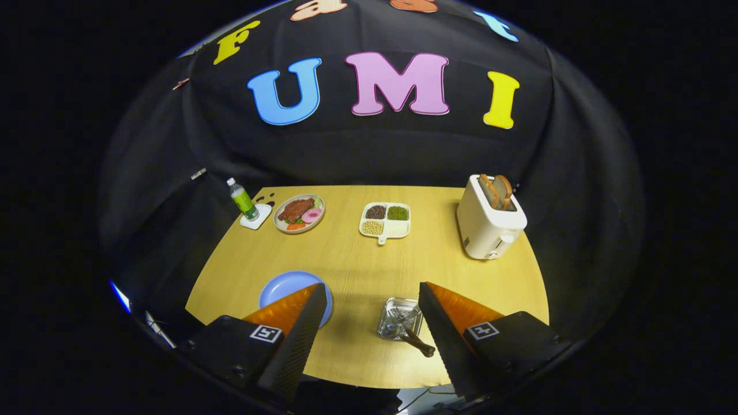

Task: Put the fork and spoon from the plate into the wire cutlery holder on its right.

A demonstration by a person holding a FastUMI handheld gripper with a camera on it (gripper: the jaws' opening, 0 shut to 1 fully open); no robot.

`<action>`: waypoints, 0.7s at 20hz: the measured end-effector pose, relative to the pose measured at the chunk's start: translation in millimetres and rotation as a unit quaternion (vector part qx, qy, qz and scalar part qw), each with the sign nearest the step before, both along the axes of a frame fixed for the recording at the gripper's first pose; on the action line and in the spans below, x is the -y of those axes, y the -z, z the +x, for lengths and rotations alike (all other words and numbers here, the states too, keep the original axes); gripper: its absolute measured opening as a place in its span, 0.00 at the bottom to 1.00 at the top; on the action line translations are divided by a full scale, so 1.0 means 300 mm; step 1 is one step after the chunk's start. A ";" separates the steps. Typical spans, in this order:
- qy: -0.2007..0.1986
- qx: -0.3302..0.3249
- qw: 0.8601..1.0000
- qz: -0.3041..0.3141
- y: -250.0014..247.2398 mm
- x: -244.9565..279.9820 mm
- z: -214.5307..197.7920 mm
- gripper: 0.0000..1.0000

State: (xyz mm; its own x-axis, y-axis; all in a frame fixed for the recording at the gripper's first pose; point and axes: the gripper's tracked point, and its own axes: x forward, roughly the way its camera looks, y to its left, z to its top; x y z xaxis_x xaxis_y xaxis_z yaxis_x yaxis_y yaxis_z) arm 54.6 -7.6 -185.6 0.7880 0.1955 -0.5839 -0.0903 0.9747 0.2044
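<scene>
Your gripper (369, 323) is open and holds nothing. The fork (398, 315) and spoon (394, 330) sit in the wire holder (391, 323), right of the blue plate (283, 286). Bump the leaning handle and the holder may tip.

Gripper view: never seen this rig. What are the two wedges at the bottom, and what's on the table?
The wedges are the two fingers of a handheld gripper; the camera rides on it and looks forward between them. They stand wide apart and hold nothing. On the wooden table, a blue plate lies partly behind the left finger. By the right finger sits a wire cutlery holder with a fork and a spoon already in it. Farther back: a bottle, a plate of food, a divided tray of beans and a toaster with bread.
</scene>
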 end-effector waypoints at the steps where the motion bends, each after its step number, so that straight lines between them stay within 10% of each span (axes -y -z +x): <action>1: 0.006 0.016 1.000 -0.002 -0.040 0.014 -0.003 1.00; 14: 0.034 0.263 0.963 -0.055 -0.600 0.042 -0.105 0.98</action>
